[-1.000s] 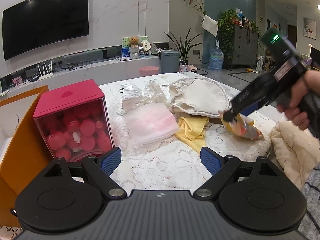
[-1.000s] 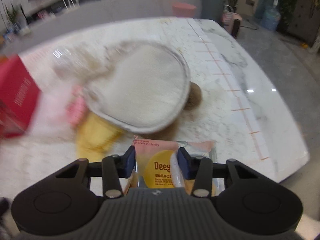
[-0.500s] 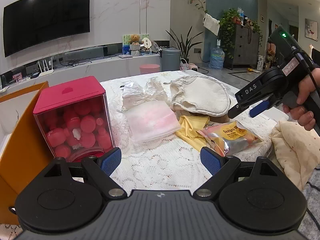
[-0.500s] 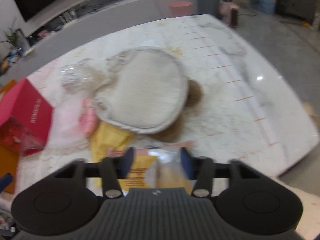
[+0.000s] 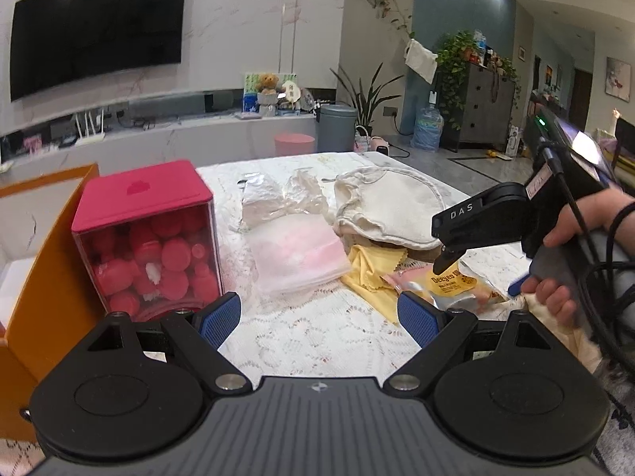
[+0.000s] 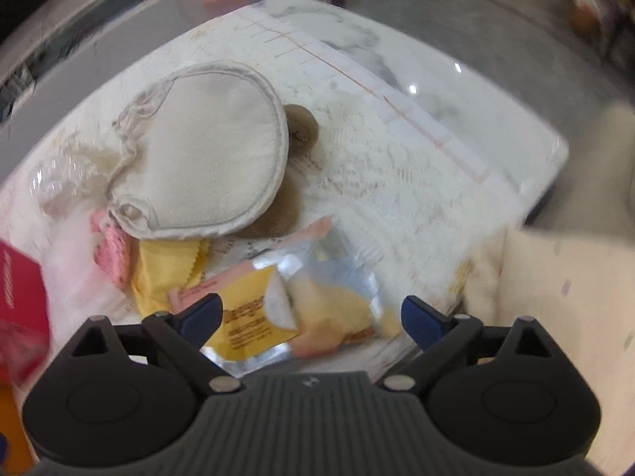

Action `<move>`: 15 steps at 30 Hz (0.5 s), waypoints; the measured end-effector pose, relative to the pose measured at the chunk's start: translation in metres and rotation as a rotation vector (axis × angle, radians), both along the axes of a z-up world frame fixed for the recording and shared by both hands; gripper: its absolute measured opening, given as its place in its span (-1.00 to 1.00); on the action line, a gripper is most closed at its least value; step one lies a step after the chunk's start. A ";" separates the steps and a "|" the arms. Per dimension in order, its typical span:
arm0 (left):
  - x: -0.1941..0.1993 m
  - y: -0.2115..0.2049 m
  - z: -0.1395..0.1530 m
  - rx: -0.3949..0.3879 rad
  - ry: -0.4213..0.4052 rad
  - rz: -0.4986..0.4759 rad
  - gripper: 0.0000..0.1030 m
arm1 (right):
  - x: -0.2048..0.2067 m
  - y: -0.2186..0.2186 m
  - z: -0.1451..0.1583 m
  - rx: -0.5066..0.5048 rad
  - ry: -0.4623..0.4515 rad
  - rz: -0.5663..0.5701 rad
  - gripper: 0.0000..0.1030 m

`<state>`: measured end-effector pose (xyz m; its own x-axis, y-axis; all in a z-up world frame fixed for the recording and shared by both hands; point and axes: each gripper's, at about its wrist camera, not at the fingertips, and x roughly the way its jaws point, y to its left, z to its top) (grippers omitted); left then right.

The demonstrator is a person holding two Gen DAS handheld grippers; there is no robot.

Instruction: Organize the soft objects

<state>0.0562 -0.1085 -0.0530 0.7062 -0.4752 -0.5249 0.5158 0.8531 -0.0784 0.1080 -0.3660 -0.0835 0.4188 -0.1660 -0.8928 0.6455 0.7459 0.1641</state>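
Now the right hand-held gripper (image 6: 311,313) has let go of the shiny see-through packet with the yellow label (image 6: 301,309). A second ago its blue fingers were squeezing that packet; now they are spread wide with nothing between them. The packet lies flat on the lace-covered counter (image 6: 397,198), just in front of the round cream cloth pouch (image 6: 206,154) and beside the yellow cloth (image 6: 166,269). The left hand-held gripper (image 5: 317,315) is wide open and empty too. So this packet looks put down, and another soft thing probably comes next.

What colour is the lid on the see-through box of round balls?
Red, best seen from the left wrist: the clear box's lid.
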 end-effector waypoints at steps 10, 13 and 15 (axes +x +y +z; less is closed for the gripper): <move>0.005 0.013 0.000 -0.030 0.056 0.013 1.00 | 0.040 0.025 -0.023 -0.008 0.051 -0.192 0.96; 0.008 0.017 0.000 -0.041 0.074 0.025 1.00 | 0.047 0.046 -0.027 -0.116 0.048 -0.174 0.96; 0.010 0.019 -0.001 -0.042 0.080 0.032 1.00 | 0.046 0.051 -0.028 -0.147 0.042 -0.185 0.95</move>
<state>0.0660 -0.0891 -0.0542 0.6778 -0.4757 -0.5606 0.4791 0.8642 -0.1541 0.1544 -0.3147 -0.1120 0.3326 -0.3659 -0.8692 0.7771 0.6285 0.0328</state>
